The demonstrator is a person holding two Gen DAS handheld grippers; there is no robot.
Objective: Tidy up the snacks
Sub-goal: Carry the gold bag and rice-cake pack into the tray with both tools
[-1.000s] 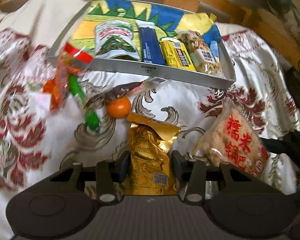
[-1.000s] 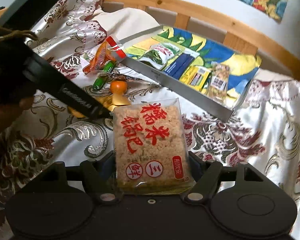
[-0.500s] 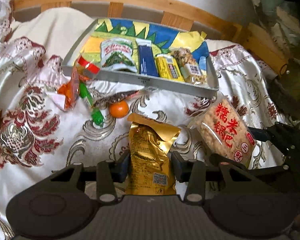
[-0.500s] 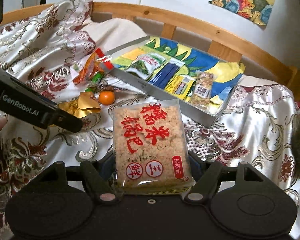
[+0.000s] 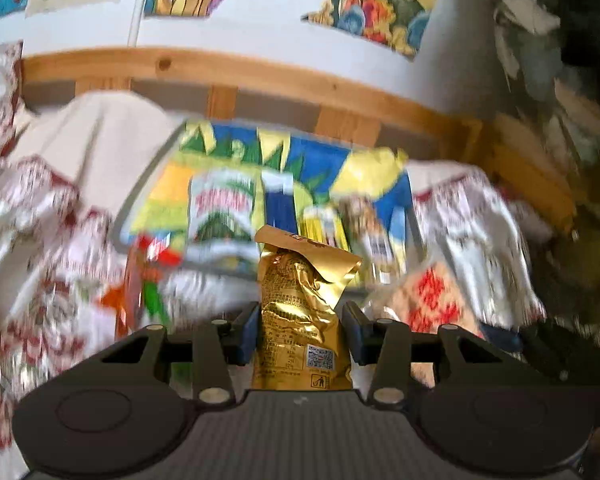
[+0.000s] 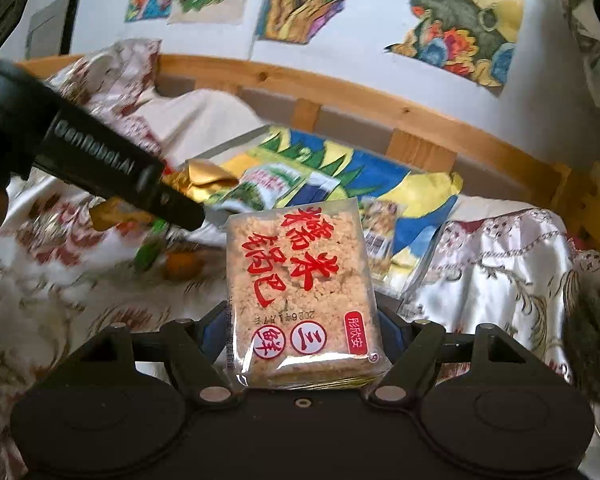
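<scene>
Well, ahead of both grippers lay the grey tray (image 6: 422, 270) on the patterned cloth (image 6: 500, 264), packets inside. Right gripper (image 6: 300, 336) was clamped on the rice cracker pack (image 6: 300, 280), held up before it; left gripper (image 5: 302, 330) pinched the gold snack bag (image 5: 300, 312), upright between its fingers.

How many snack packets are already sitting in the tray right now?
4, side by side in the tray: green-and-white pouch, blue packet, yellow packet, nut packet. Blur and the gold bag may hide more.
</scene>
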